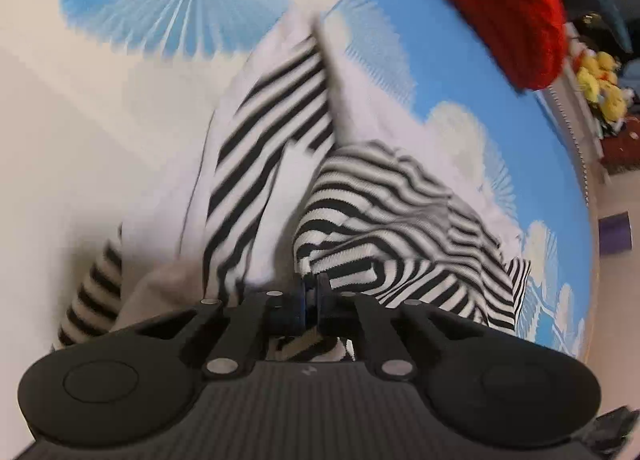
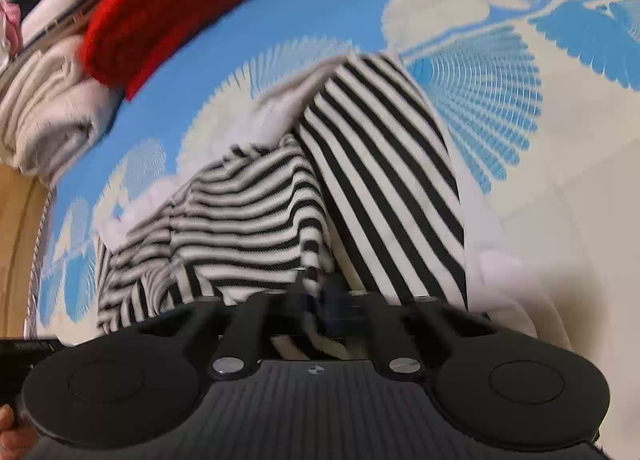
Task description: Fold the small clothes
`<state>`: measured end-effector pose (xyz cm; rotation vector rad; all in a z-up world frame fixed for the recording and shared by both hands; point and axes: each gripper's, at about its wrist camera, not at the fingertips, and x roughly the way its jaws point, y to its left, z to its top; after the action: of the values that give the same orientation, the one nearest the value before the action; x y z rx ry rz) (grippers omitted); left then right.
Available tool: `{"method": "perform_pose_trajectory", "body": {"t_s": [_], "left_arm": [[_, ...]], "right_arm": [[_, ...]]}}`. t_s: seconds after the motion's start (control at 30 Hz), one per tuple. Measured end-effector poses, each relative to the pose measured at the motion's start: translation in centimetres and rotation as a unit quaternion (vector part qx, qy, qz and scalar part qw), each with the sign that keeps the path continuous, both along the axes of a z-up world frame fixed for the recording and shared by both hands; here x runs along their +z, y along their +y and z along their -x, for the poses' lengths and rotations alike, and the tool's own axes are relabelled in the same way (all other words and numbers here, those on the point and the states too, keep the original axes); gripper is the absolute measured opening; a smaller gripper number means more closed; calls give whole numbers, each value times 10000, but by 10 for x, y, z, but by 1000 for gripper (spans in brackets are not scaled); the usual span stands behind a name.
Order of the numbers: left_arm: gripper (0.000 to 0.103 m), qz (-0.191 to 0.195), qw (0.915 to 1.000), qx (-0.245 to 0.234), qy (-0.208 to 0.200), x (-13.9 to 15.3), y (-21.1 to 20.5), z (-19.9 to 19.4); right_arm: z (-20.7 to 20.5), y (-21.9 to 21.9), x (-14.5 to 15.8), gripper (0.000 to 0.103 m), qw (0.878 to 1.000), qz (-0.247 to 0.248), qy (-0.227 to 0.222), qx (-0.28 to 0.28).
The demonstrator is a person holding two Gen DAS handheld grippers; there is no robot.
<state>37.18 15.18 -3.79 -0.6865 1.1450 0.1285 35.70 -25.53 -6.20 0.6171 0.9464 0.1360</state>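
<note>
A black-and-white striped garment [image 1: 400, 212] with white panels lies crumpled on a blue-and-white patterned sheet [image 1: 160, 0]. In the left wrist view my left gripper [image 1: 312, 288] is shut on a striped fold of it, and the cloth bunches up around the fingertips. In the right wrist view the same striped garment [image 2: 248, 212] rises in front of my right gripper [image 2: 320, 296]. That gripper is shut on another striped edge, which hangs down between the fingers. Both views are blurred by motion.
A red knitted garment [image 1: 500, 0] [image 2: 180, 0] lies at the far edge of the sheet. Folded pale clothes [image 2: 48, 116] are stacked beside it. A wooden edge [image 2: 16, 228] borders the sheet. Yellow soft items [image 1: 600, 80] and a purple object [image 1: 616, 232] sit beyond it.
</note>
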Motion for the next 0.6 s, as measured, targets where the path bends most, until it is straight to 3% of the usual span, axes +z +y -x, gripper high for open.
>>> {"method": "perform_pose_trajectory", "body": {"t_s": [0.07,0.13,0.2,0.27,0.3,0.33,0.37,0.4,0.43,0.47,0.5,0.57,0.6], "left_arm": [[3,-291,9987,-106,-412,20,-2,3],[3,-436,9973,-197,-548,28,-2,6],[5,-410,9989,-189,-155,13,0,5],[8,-152,9990,-19,413,-10,8,5],[17,-93,9986,74,517,-12,11,6],[29,-168,9989,119,425,-4,14,7],[35,-297,9993,89,195,7,13,7],[49,-499,9986,-36,-153,23,10,8],[53,-724,9959,-222,-498,37,5,8],[53,-916,9921,-410,-758,47,-1,9],[51,-981,9897,-561,-881,51,-5,10],[37,-856,9901,-753,-821,45,-13,7],[25,-753,9914,-794,-713,39,-13,7]], "right_arm": [[4,-4,19,2,9989,-205,-415,-110],[6,-7,29,2,9981,-180,-581,-135],[2,-5,18,2,9996,94,-231,-112],[-4,-5,-7,8,9980,377,498,-47],[-5,-7,-15,9,9970,383,654,-119],[-3,-9,-14,17,9968,393,659,-228],[-2,-8,-8,21,9972,444,540,-273],[-1,-7,1,23,9978,526,302,-267],[1,-5,13,28,9977,633,-32,-234],[4,-1,23,37,9966,741,-300,-191],[5,2,30,40,9949,832,-554,-124],[7,9,34,41,9931,843,-805,87],[4,12,32,41,9942,751,-757,174]]}}
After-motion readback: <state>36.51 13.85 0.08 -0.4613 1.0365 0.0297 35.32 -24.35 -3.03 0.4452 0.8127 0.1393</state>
